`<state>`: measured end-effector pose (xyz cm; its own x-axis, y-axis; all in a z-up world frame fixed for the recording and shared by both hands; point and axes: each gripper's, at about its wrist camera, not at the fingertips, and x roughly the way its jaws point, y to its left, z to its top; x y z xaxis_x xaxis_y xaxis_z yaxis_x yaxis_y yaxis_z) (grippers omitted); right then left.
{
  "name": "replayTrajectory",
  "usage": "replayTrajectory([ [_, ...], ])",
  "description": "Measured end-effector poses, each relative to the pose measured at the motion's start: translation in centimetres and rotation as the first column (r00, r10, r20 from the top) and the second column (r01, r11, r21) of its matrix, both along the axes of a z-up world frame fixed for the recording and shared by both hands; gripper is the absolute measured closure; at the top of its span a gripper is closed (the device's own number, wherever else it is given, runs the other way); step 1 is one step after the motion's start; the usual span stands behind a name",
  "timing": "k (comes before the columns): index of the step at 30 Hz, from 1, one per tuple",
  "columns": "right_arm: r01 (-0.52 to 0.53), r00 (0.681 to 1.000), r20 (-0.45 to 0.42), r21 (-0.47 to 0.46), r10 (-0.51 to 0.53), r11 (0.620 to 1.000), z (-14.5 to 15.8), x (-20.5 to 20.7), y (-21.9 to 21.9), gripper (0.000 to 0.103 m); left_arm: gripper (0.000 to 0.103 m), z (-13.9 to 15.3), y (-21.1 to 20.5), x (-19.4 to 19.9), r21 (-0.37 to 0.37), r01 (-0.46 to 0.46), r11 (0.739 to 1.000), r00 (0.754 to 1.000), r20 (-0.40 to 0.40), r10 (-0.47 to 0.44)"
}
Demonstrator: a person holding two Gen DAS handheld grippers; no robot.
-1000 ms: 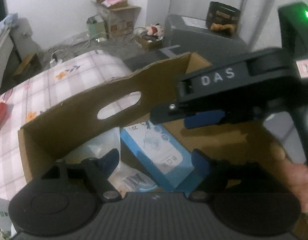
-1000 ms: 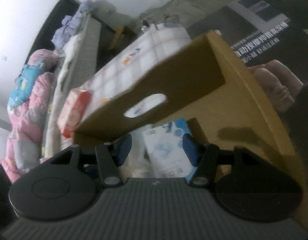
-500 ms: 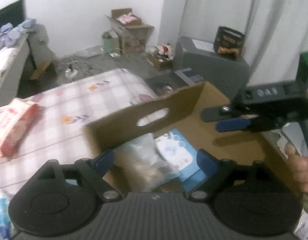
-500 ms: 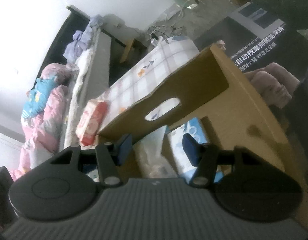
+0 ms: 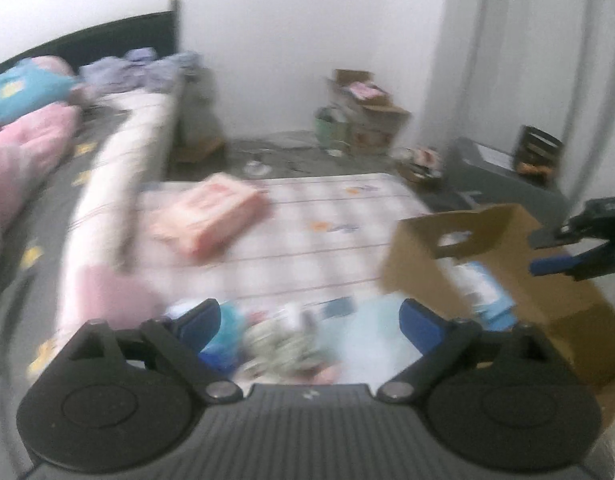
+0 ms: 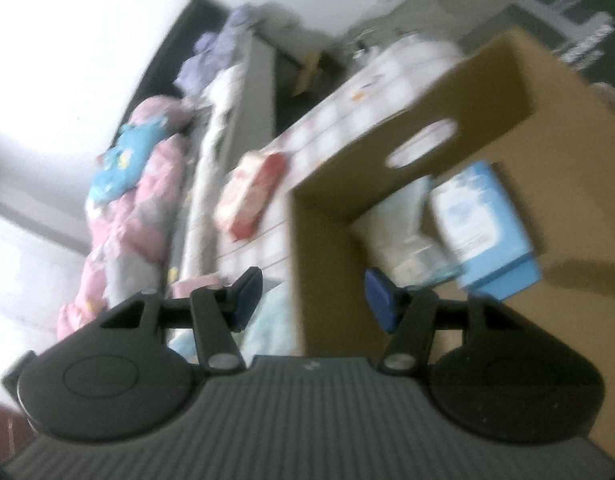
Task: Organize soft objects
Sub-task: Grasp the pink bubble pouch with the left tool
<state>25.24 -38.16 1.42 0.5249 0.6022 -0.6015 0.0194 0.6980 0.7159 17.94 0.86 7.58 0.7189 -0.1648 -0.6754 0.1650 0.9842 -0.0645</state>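
The view from my left gripper (image 5: 311, 322) is blurred. Its jaws are opening wide and grip nothing. Beyond them lies a blurred heap of soft packets (image 5: 291, 344) on the checkered cloth (image 5: 319, 208). A pink-red tissue pack (image 5: 211, 212) lies farther back on that cloth. The cardboard box (image 5: 563, 312) stands to the right, holding a blue packet (image 5: 483, 284). My right gripper (image 5: 579, 252) hangs over the box. In the right wrist view, my right gripper (image 6: 313, 300) is open and empty above the box's near corner (image 6: 327, 272). The blue packet (image 6: 479, 228) and a clear bag (image 6: 403, 232) lie inside.
A bed with a pink quilt (image 5: 23, 152) and blue pillow (image 5: 23, 92) runs along the left. Cardboard boxes (image 5: 363, 116) stand against the far wall, and a grey cabinet (image 5: 507, 176) stands at the right. The red tissue pack (image 6: 251, 196) lies left of the box.
My left gripper has pulled back from the box and swung left over the cloth, its jaws widening. The right gripper has backed up and away from the box's inside.
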Motion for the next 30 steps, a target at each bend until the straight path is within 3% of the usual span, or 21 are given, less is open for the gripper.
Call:
replayTrajectory([
  [8, -0.185, 0.983, 0.012, 0.017, 0.185, 0.983, 1.7, 0.8, 9.6, 0.046, 0.006, -1.8, 8.2, -4.9, -0.019, -0.161, 0.987, 0.987, 0.021, 0.162],
  [15, -0.331, 0.942, -0.028, 0.070, 0.333, 0.941, 1.6, 3.3, 19.1, 0.045, 0.006, -2.3, 11.6, -4.5, 0.007, -0.215, 0.977, 0.974, 0.069, 0.214],
  [22, -0.361, 0.914, -0.120, 0.201, 0.389, 0.911, -0.9, 8.1, 29.4, 0.044, 0.011, -2.5, 14.3, 0.6, 0.056, -0.252, 0.966, 0.965, 0.086, 0.247],
  [24, -0.348, 0.912, -0.147, 0.218, 0.383, 0.912, -1.8, 9.2, 31.5, 0.043, 0.017, -2.3, 15.7, 2.8, 0.063, -0.266, 0.962, 0.962, 0.075, 0.262],
  [26, -0.354, 0.908, -0.152, 0.221, 0.391, 0.909, -2.5, 10.0, 33.3, 0.043, 0.024, -2.2, 17.2, 5.3, 0.072, -0.293, 0.953, 0.956, 0.051, 0.290],
  [28, -0.357, 0.902, -0.169, 0.228, 0.398, 0.906, -3.5, 10.6, 34.6, 0.043, 0.024, -2.3, 18.9, 8.0, 0.049, -0.296, 0.954, 0.955, 0.009, 0.295],
  [30, -0.357, 0.897, -0.189, 0.225, 0.400, 0.907, -4.5, 11.0, 35.4, 0.043, 0.024, -3.0, 20.5, 11.7, 0.000, -0.267, 0.964, 0.959, -0.097, 0.266],
])
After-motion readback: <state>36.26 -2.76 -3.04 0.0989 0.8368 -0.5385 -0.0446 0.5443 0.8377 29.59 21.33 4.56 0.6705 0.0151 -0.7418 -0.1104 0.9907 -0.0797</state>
